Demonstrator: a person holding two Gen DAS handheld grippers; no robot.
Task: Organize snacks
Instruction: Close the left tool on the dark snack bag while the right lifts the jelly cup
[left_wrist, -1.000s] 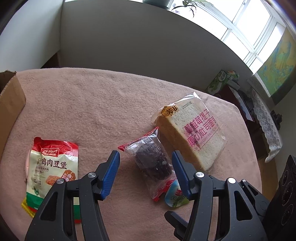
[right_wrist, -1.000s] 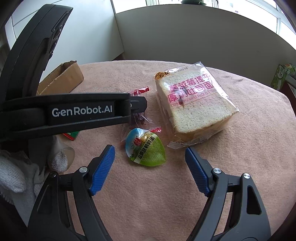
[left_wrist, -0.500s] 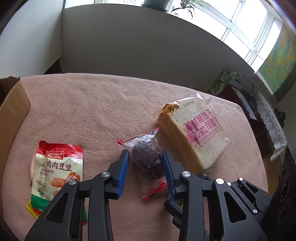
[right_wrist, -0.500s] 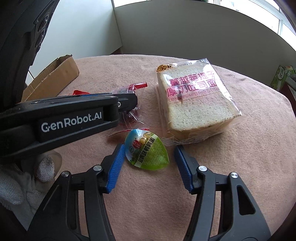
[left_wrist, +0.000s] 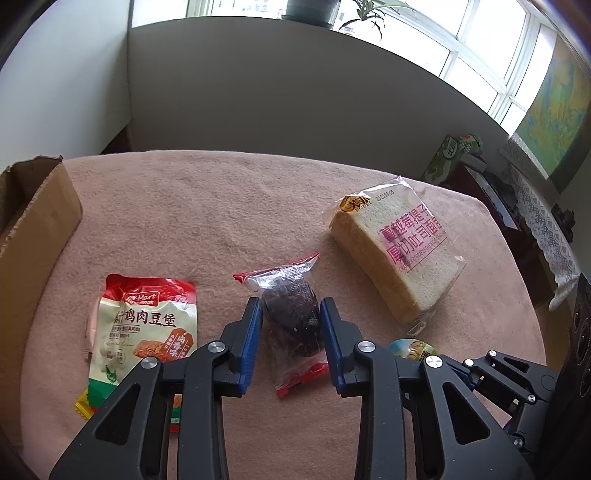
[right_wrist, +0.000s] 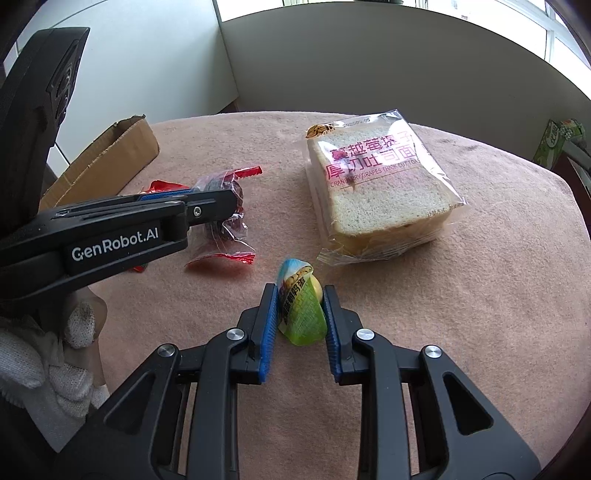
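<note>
Now both tools have just been closing; the left gripper (left_wrist: 290, 334) pinches the dark snack packet (left_wrist: 291, 317) between its blue pads, and the right gripper (right_wrist: 300, 325) squeezes the small green pouch (right_wrist: 301, 314), which buckles up between its fingers. Lifting well likely means holding pressure steady, since slick film can slip; raise straight up off the pink cloth (left_wrist: 221, 221); the cardboard box (left_wrist: 33, 229), well off to the left gripper's left, seems the likely destination. Beyond the tips lies the bread loaf (right_wrist: 380, 192).
</note>
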